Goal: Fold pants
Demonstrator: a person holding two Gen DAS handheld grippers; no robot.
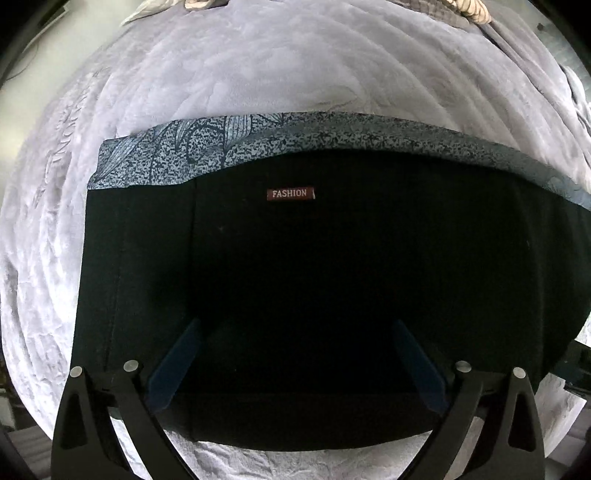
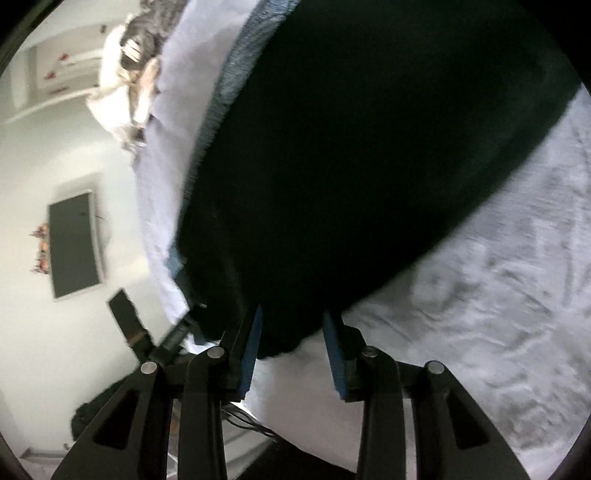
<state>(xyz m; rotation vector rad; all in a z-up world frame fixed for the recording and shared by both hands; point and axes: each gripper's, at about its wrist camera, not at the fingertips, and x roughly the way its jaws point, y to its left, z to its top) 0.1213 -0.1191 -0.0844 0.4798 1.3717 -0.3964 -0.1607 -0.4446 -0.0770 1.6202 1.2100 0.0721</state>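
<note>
Black pants (image 1: pixel 332 277) lie folded flat on a pale lilac plush bedspread (image 1: pixel 258 66), with a red "FASHION" label (image 1: pixel 291 193) near their far edge. A speckled blue-grey leaf-print layer (image 1: pixel 258 144) shows along that far edge. My left gripper (image 1: pixel 297 325) points straight down over the pants, open wide, its blue pads (image 1: pixel 177 362) clear of the cloth. In the right wrist view the pants (image 2: pixel 369 147) fill the upper middle. My right gripper (image 2: pixel 293 312) is partly open at their near corner, and a tip of black cloth lies loose between its fingers.
The bedspread (image 2: pixel 480 295) stretches to the right of the pants. Past the bed's left edge are a white wall with a dark screen (image 2: pixel 74 243) and cables on the floor (image 2: pixel 251 421). Patterned pillows (image 1: pixel 469 9) lie at the bed's far end.
</note>
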